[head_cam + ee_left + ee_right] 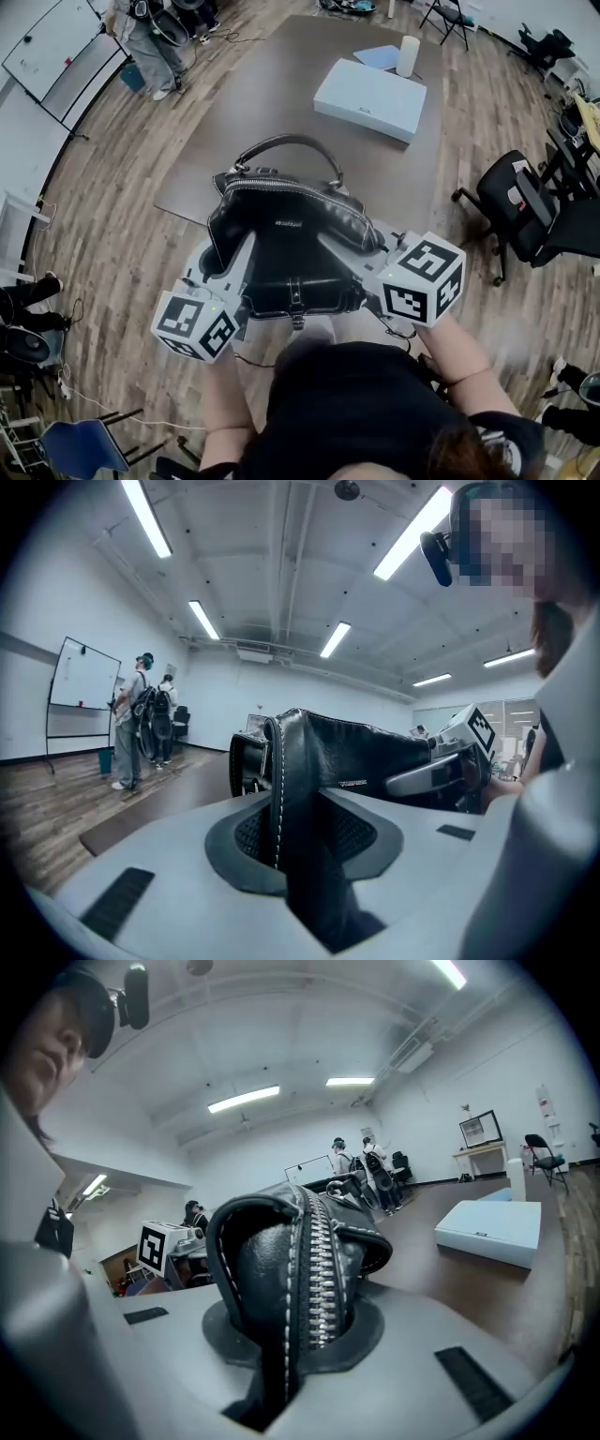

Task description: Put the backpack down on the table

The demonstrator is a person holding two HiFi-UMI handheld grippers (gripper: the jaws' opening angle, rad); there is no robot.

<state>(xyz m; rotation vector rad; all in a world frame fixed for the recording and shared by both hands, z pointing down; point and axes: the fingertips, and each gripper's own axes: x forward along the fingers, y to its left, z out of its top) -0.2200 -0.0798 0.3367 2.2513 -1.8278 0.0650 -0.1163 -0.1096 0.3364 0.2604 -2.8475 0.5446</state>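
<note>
A black leather backpack (281, 239) with a silver zip and a top handle hangs in the air close to the person's body, over the near edge of the brown table (281, 112). My left gripper (236, 261) is shut on the bag's left side, a fold of leather pinched between its pads (300, 846). My right gripper (352, 255) is shut on the bag's right side, clamping the zipped edge (291, 1335). The backpack (356, 752) fills the middle of the left gripper view, and the backpack (281, 1260) likewise fills the right gripper view. Its bottom is hidden.
A flat white box (370, 98), a white roll (408, 54) and blue paper (380, 56) lie on the table's far half. A black office chair (525, 202) stands to the right. A whiteboard (52, 47) and people (155, 37) are at the far left.
</note>
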